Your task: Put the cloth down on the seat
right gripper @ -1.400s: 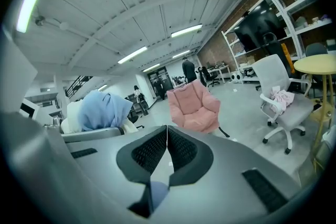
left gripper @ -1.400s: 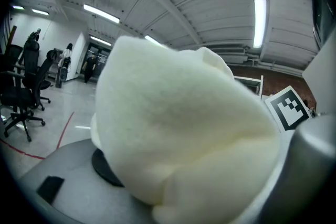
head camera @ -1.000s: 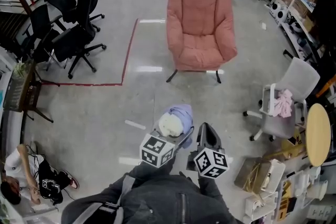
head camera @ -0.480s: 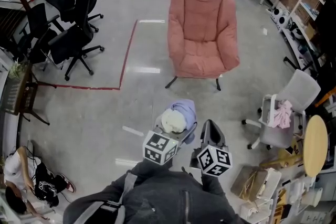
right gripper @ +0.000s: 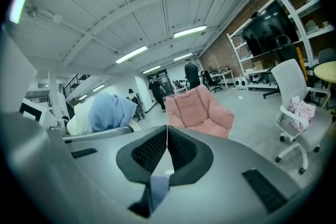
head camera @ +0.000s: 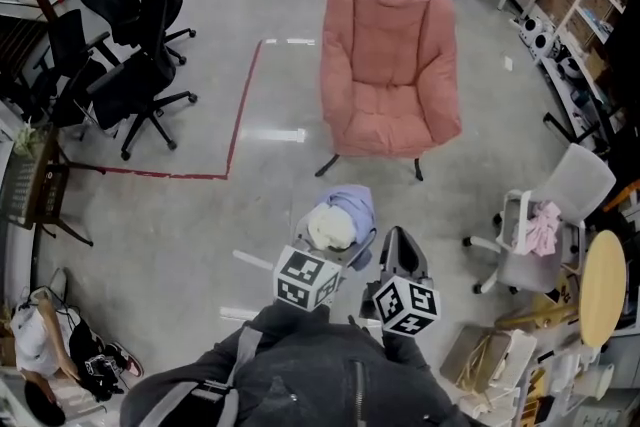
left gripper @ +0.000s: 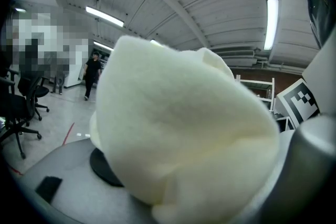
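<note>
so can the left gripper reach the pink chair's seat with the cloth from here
Probably not yet. The left gripper, shut on the cloth, hangs over bare floor short of the chair, and the seat lies beyond it. Nothing stands in the way, so stepping closer should do.

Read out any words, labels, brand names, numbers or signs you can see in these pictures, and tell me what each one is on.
No readable text in any view.
Left marker cube and right marker cube: black-and-white square patterns only, no letters or numbers.
Brown boxes on the floor at lower right: any print is too small to read.
</note>
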`<action>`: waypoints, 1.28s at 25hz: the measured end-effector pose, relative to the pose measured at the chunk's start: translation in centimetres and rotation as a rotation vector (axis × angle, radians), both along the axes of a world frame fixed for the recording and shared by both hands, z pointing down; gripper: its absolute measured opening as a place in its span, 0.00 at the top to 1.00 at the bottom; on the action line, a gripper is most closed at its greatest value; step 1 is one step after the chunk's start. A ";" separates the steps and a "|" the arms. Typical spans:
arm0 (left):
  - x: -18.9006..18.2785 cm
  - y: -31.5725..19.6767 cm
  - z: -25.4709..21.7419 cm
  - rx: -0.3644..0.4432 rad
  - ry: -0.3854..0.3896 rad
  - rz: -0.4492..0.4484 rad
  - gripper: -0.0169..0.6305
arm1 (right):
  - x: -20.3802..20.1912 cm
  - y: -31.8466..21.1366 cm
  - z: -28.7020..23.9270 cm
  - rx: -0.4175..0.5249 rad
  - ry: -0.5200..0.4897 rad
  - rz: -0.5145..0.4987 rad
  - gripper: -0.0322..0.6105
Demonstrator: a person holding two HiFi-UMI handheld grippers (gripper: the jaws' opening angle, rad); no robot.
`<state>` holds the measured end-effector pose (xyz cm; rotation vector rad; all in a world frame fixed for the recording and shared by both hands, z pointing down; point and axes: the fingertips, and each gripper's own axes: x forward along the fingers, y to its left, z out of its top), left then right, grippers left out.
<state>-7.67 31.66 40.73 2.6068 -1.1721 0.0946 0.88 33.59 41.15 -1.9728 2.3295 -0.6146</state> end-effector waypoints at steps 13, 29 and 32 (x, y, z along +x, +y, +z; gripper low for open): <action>-0.3 -1.7 1.3 -0.031 0.001 -0.016 0.36 | 0.2 -1.2 1.5 -0.035 -0.015 0.008 0.94; 1.3 -3.7 3.6 -0.093 -0.039 -0.052 0.36 | 1.3 -3.8 4.1 -0.096 -0.057 -0.050 0.94; 2.3 -5.6 3.6 -0.094 -0.044 -0.049 0.36 | 2.0 -5.7 3.9 -0.097 -0.056 -0.058 0.94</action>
